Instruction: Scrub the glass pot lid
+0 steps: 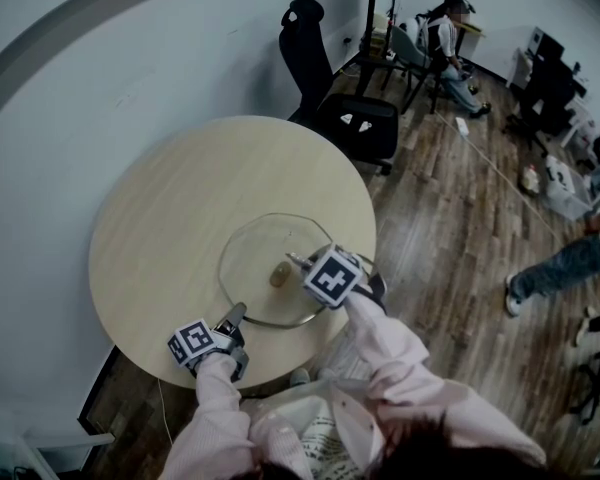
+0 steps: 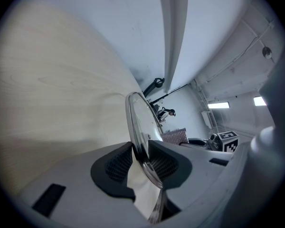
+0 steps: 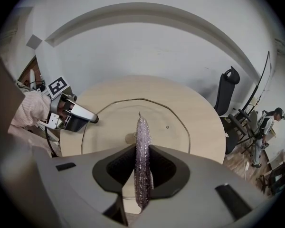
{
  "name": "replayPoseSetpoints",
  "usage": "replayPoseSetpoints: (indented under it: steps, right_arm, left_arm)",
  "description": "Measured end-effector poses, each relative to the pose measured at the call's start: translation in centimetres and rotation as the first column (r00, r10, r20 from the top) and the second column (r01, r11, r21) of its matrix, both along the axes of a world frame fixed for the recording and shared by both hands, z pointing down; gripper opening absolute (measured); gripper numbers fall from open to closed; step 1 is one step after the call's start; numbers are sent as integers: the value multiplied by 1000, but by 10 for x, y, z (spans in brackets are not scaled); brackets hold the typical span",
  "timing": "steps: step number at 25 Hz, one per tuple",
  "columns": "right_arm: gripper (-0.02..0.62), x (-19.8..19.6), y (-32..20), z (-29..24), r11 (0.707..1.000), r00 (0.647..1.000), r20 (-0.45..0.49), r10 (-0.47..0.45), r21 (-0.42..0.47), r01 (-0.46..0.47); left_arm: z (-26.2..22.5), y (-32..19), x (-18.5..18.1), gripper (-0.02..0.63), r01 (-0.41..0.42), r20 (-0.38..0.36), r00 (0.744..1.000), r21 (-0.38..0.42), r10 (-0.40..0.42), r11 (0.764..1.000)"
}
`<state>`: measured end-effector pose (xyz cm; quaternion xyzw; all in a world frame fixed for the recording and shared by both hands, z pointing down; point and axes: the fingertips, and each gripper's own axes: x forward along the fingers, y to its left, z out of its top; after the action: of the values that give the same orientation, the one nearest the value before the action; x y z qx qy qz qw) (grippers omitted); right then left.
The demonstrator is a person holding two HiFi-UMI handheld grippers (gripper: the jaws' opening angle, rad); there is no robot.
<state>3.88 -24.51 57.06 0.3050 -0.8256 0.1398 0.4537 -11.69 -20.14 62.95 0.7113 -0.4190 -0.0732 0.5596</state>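
Note:
A glass pot lid (image 1: 261, 244) with a tan knob (image 1: 279, 274) lies on the round wooden table (image 1: 170, 198). My left gripper (image 1: 236, 317) is shut on the lid's near rim. In the left gripper view the rim (image 2: 138, 122) runs edge-on between the black pads (image 2: 118, 165). My right gripper (image 1: 298, 261) hovers over the lid beside the knob, shut on a thin purple glittery scrub pad (image 3: 142, 148) that sticks out past the jaws. In the right gripper view the lid (image 3: 109, 115) spreads below the pad, with the left gripper (image 3: 76, 115) at its left rim.
A black office chair (image 1: 330, 88) stands just beyond the table's far edge. A person sits at the back of the room (image 1: 450, 48) and another person's legs (image 1: 560, 268) are at the right. A curved white wall (image 1: 60, 88) lies to the table's left.

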Motion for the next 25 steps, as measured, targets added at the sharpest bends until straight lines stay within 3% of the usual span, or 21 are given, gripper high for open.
replayPoseSetpoints:
  steps: [25]
  right_arm:
    - [80, -9, 14, -2, 1000, 1000, -31, 0, 21, 1]
  left_arm:
    - [-1, 0, 1, 107, -9, 11, 1000, -6, 9, 1000]
